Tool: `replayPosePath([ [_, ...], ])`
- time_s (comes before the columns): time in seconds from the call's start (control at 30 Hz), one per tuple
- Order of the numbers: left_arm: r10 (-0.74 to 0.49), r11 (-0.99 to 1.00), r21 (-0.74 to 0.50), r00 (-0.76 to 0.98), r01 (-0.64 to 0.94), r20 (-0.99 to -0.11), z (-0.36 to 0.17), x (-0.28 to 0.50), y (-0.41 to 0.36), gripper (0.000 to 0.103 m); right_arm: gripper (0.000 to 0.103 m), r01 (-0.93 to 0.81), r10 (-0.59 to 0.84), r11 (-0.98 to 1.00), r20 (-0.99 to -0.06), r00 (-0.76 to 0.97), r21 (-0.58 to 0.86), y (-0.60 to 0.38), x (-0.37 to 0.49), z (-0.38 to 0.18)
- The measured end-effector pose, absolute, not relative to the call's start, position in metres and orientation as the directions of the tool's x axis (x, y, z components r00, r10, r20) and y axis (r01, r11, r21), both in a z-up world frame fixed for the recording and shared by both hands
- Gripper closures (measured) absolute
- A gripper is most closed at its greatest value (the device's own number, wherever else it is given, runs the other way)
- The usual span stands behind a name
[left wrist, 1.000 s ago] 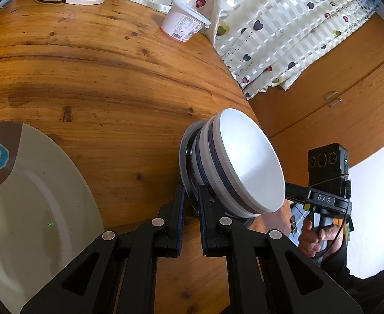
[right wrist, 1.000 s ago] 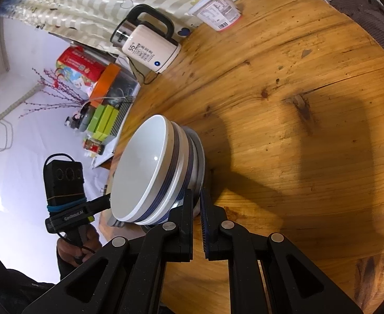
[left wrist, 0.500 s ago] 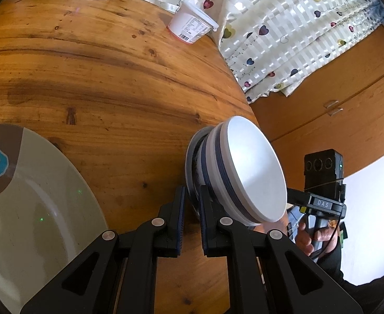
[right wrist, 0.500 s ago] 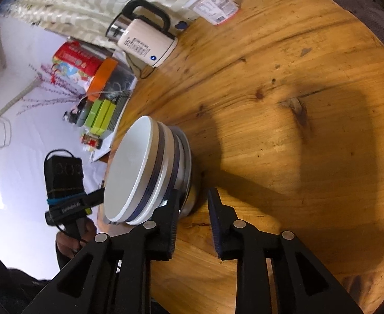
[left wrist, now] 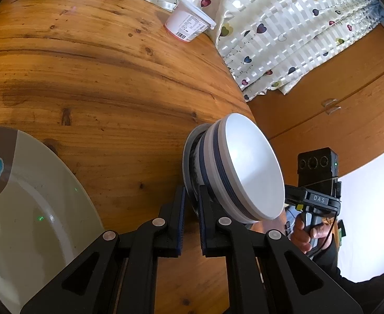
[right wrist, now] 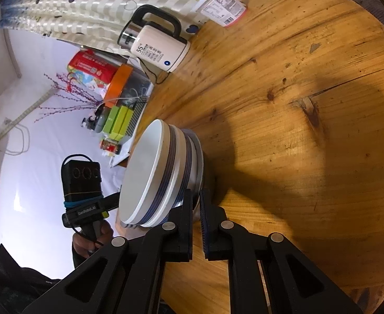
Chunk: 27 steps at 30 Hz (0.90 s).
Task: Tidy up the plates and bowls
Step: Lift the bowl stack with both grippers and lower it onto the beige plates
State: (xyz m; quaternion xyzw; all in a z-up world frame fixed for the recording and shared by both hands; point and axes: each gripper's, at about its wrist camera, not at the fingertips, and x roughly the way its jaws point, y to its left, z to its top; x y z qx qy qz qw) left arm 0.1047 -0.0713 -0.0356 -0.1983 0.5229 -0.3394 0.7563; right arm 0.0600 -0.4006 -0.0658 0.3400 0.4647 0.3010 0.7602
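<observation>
Both tools grip one small stack near the round wooden surface (left wrist: 100, 78) edge: the left tool (left wrist: 191, 204) and right tool (right wrist: 196, 206) each clench the grey plate (left wrist: 189, 157) rim under two white blue-banded bowls (left wrist: 249, 167). A beige plate (left wrist: 34, 209) lies lower left.

Both tongs are matte black plastic, with silver round screws and blue ribbed pads (left wrist: 182, 209). Behind them, a dark sleeve (right wrist: 14, 280) and black cables.
</observation>
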Motion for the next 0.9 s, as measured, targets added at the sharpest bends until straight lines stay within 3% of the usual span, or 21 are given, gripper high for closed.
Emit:
replayPosePath([
  [0.9, -0.709, 0.704, -0.639, 0.262, 0.310, -0.654, -0.021, 0.103, -0.063, 0.096, 0.095, -0.151, 0.758, 0.610, -0.518, 0.396, 0.778, -0.385, 0.063, -0.046],
])
